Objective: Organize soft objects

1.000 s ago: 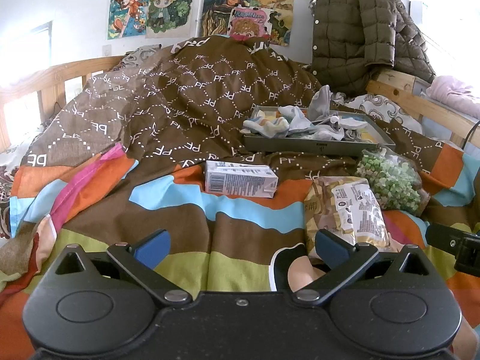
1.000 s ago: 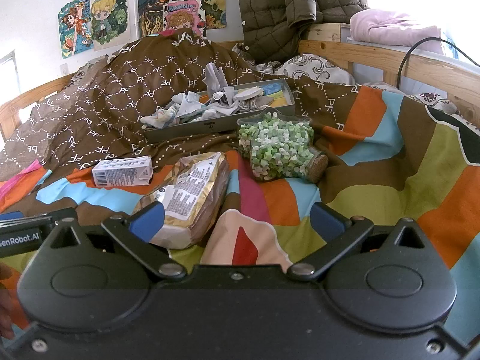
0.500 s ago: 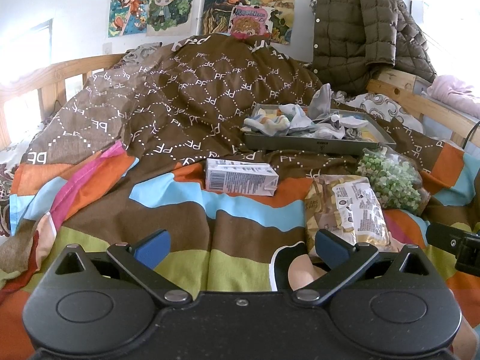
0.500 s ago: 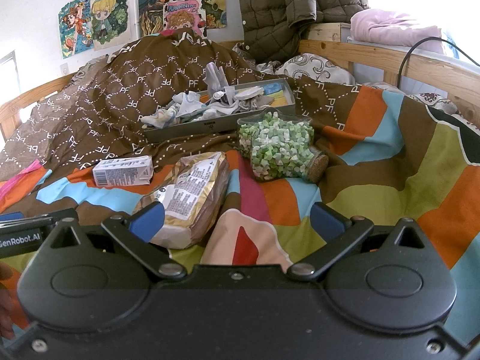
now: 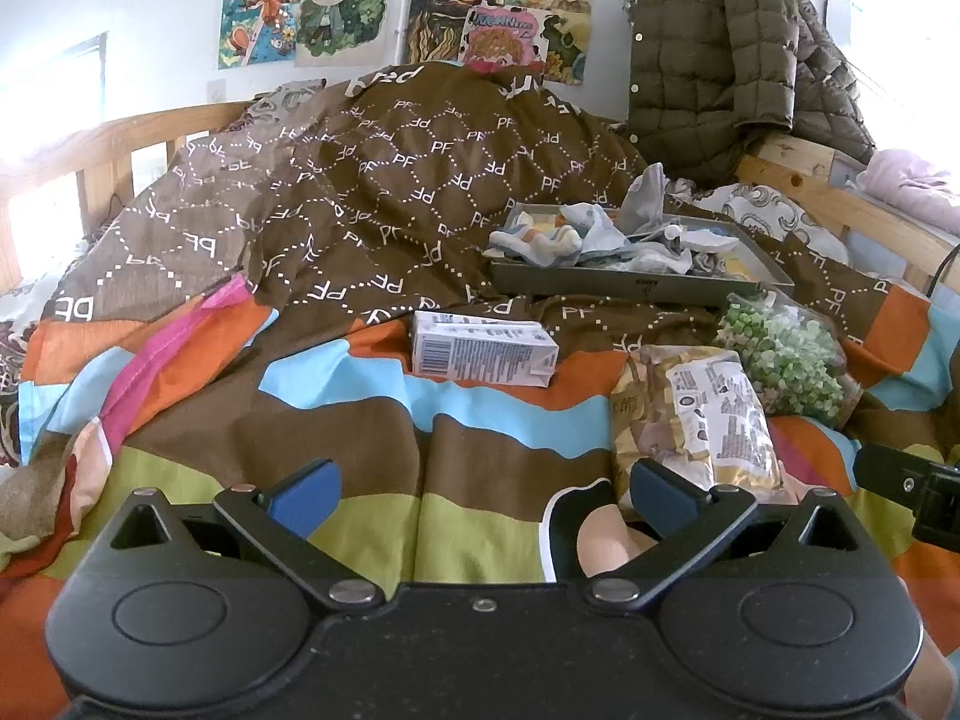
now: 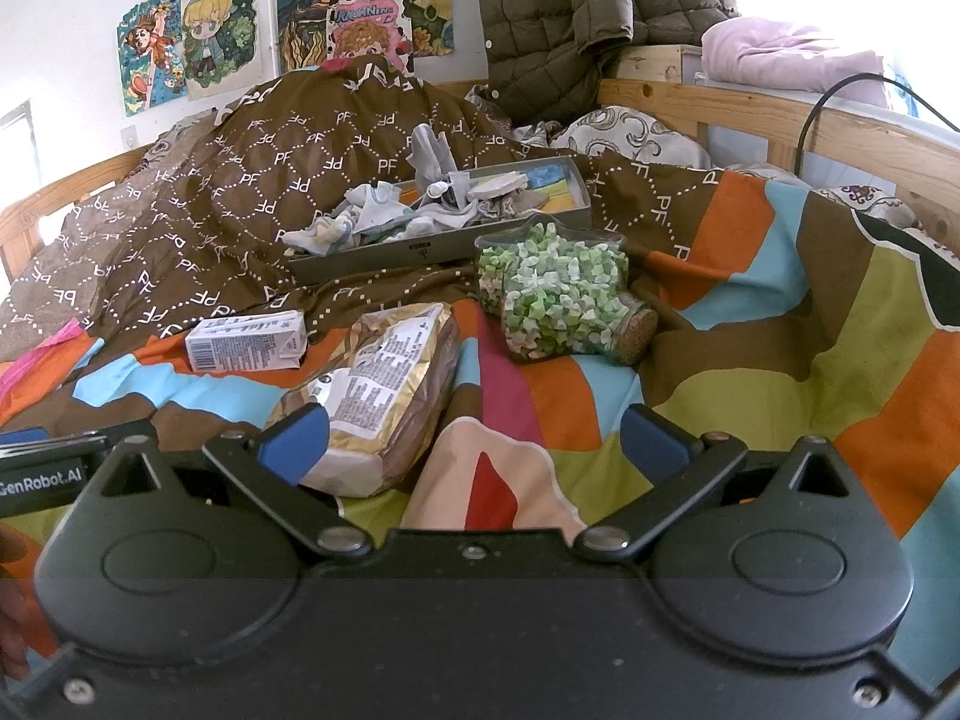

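Your bed is covered by a striped duvet (image 6: pixel 750 372) and a brown throw (image 5: pixel 372 192) printed "PF". The grey tray (image 6: pixel 444 246) heaped with socks (image 6: pixel 384 219) is your landmark: just in front sit a jar of green bits (image 6: pixel 558 300), a bread bag (image 6: pixel 384 384) and a carton (image 6: pixel 246 341), their print too small to read. Your left gripper (image 5: pixel 483 495) and right gripper (image 6: pixel 474 444) both gape, grasping nothing. "GenRobot.AI" is cut off at the right view's left edge.

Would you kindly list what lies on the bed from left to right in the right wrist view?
Small carton → bread bag → jar of green and white pieces.
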Tool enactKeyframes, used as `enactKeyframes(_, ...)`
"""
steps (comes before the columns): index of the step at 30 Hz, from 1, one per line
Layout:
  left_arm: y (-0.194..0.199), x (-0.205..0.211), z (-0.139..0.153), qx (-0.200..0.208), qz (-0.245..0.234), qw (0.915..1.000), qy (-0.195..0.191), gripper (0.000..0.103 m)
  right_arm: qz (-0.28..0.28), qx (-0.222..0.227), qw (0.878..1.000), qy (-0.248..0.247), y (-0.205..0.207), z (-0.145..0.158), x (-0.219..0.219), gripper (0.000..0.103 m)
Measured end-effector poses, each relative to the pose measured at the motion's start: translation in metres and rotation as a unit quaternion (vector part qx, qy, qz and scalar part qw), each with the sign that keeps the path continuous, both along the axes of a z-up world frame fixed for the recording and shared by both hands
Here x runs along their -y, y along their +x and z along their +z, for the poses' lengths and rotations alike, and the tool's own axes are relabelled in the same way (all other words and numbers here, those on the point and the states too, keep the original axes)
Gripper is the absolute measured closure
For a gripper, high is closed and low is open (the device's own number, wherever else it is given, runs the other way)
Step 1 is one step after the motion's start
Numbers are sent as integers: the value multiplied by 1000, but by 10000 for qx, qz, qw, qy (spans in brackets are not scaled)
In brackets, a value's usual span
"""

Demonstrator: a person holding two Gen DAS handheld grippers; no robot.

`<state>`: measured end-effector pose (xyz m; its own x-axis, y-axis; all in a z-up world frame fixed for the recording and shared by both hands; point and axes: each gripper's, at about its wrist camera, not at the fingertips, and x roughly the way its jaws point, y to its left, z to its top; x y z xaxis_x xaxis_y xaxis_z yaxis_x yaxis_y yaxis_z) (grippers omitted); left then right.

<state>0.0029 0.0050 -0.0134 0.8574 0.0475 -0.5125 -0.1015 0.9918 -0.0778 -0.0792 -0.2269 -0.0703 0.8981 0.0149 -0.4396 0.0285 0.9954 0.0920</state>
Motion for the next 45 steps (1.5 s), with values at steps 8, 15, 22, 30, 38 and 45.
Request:
enactKeyframes(8,0,0,0,-11,-1,10000,-9,1,-1,0,10000,0,0,0,0,1)
enactKeyframes(15,-4,2,0,24,-22,9999,-150,1,-6,1,10000,2,0,0,0,1)
enactKeyframes(22,-2,2,2,-124,-139,9991,-380,1,-3,-5,10000,-2,0,0,0,1)
enactKeyframes(30,-1,3,5,-98,-202,9990,-388,1,5,-17,10000,-7,0,0,1,1)
enactKeyframes(38,-2,7,7,-65,-269,9994,-225,1,9,-24,10000,-11,-1,-2,0,1)
enactKeyframes(45,-1,6,7,-76,-274,9994,-221,1,6,-27,10000,-9,-1,-2,-1,1)
